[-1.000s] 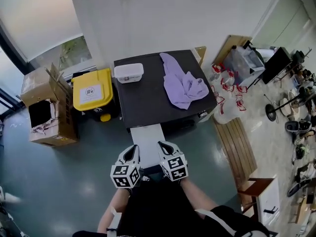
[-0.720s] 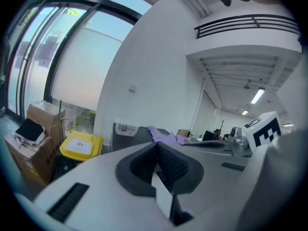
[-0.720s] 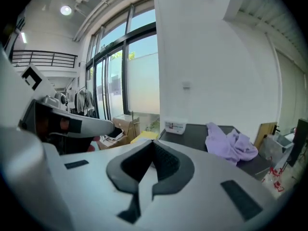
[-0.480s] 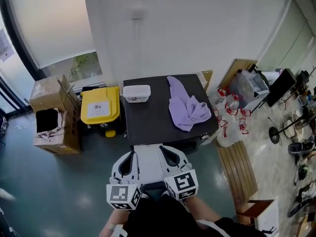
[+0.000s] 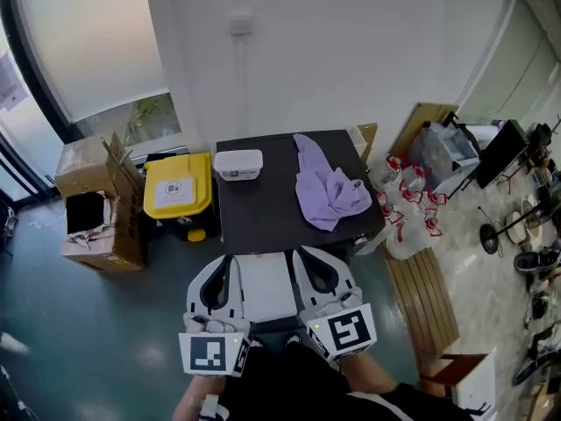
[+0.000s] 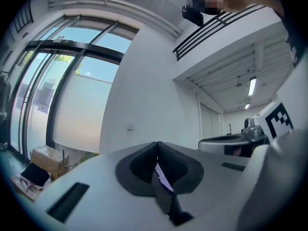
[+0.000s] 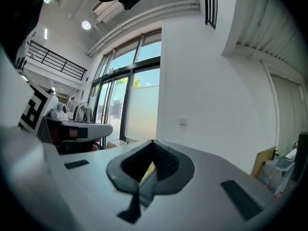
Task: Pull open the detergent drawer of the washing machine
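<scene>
**Anna:** Black top on the washing machine, dead centre, backed against the white wall. Up there, a lilac cloth lies crumpled on the right half, with a white lidded tub at the back left.

**Ben:** And the claws?

**Anna:** Side by side at the machine's near edge are the left gripper and right gripper, both pointing level at the wall. Each has its jaws pressed together with nothing between them.

**Ben:** The detergent drawer?

**Anna:** Can't pick it out for certain from this steep look down. A white panel sits at the machine's front, between the two grippers. Whether that's the drawer, I can't tell.

**Ben:** Around the machine?

**Anna:** A yellow-lidded bin just to its left, an open cardboard box further left, and a slatted wooden bench on the right.
</scene>
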